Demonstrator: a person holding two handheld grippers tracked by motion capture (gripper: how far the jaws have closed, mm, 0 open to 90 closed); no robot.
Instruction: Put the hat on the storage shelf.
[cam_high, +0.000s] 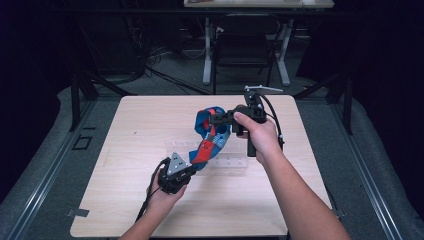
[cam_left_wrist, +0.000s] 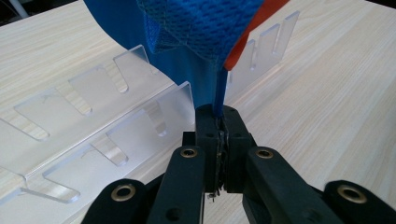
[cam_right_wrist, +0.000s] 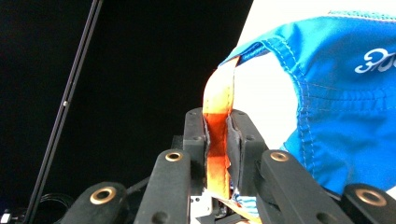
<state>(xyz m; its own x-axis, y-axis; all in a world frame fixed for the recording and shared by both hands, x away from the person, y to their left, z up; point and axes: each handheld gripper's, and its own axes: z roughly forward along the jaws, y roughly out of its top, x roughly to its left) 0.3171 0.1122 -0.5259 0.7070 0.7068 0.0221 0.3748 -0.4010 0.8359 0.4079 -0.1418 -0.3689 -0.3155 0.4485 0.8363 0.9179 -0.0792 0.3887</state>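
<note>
Blue garment (cam_high: 210, 131), a mesh-fabric piece with orange trim and white lettering, hangs stretched in the air between the two tools, above a clear acrylic rack (cam_high: 227, 161) lying on the desk (cam_high: 130, 150).

Left tool (cam_high: 191, 162): clenched on a thin blue edge of the fabric. In the left gripper view the cloth (cam_left_wrist: 205, 28) rises straight out of the closed jaws, so the garment sits directly ahead of and above this tool. The rack's slotted walls (cam_left_wrist: 140, 112) lie just beside and beyond the jaws.

Right tool (cam_high: 216, 119): clenched on the orange strap (cam_right_wrist: 218, 116), which runs up between the pads and joins the blue panel (cam_right_wrist: 345, 112) to one side of the jaws. This tool is held higher and farther from the person than the left one.

Judgement: gripping two separate edges keeps the garment spread and off the desk, probably so it can be lowered onto or draped over the rack, which lies just under the lower tool. The thin edge hold at the left looks like the more likely one to slip.

Surface: pale wood-grain desk, bare apart from the rack. Room: dark, with a grey floor, cables, and a chair (cam_high: 245, 50) at a second table (cam_high: 260, 4) beyond the desk's far edge.
</note>
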